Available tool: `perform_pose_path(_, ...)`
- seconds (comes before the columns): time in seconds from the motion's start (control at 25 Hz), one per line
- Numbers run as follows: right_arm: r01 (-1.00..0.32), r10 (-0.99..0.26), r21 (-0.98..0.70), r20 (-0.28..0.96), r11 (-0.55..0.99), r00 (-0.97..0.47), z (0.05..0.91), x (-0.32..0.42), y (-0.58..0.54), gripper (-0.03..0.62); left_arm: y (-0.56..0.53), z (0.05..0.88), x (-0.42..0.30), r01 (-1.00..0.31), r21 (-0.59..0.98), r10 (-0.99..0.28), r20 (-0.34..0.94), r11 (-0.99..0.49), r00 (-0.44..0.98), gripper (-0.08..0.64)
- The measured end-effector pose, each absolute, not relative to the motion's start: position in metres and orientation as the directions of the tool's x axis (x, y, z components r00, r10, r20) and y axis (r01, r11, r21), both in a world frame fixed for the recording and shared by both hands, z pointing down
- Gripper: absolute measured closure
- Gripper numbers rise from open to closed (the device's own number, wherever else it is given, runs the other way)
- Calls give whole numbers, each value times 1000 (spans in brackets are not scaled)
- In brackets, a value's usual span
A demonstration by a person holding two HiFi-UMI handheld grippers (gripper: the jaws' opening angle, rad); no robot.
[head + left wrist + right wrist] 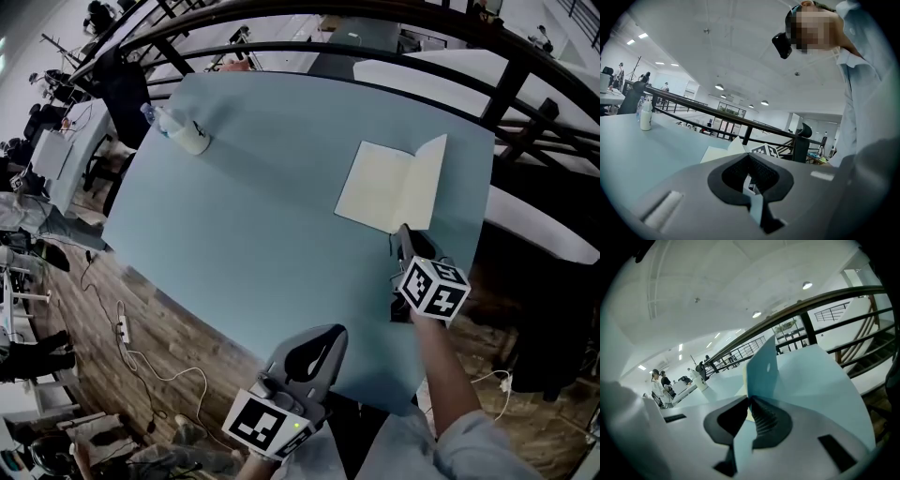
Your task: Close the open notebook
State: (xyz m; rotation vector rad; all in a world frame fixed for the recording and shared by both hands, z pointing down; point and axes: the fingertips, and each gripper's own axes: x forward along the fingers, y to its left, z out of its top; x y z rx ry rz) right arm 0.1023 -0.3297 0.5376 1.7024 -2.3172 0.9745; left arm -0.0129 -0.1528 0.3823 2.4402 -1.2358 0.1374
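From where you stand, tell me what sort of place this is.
Probably a large open-plan lab or workshop: a black metal railing runs past the pale blue table, round recessed ceiling lights shine overhead, and cluttered desks stand nearby.

The right gripper (pixel 404 236) is clamped by its fingers on the raised cover of the notebook (pixel 380 185); the left gripper (pixel 334 332) is held, fingers together, well apart from it.

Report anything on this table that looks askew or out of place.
Only the open cream-paged notebook: its pale blue right cover stands up instead of lying flat, pinched in the right tool. The white bottle stands upright; nothing spilled.
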Motion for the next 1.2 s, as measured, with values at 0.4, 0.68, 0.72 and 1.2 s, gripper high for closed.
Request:
perform_pose_path(0.4,-878,-763,-368,456,307,-458,539,72,-340,571,-152,383,-12,-800,308,-762,262,-515,592,555)
perform_pose_path(0.68,-871,-718,-299,494,390,-490,547,52,-346,571,-152,384,-13,-805,315,-768,263,-503,583,555)
perform_pose_path(0.72,-871,-712,-286,501,399,-491,548,49,-346,571,-153,384,-14,-807,312,-772,260,-502,580,555)
perform_pose_path(1.2,-843,-633,-118,609,524,-479,569,21,-352,571,-155,386,-17,-810,317,-777,257,-494,575,555)
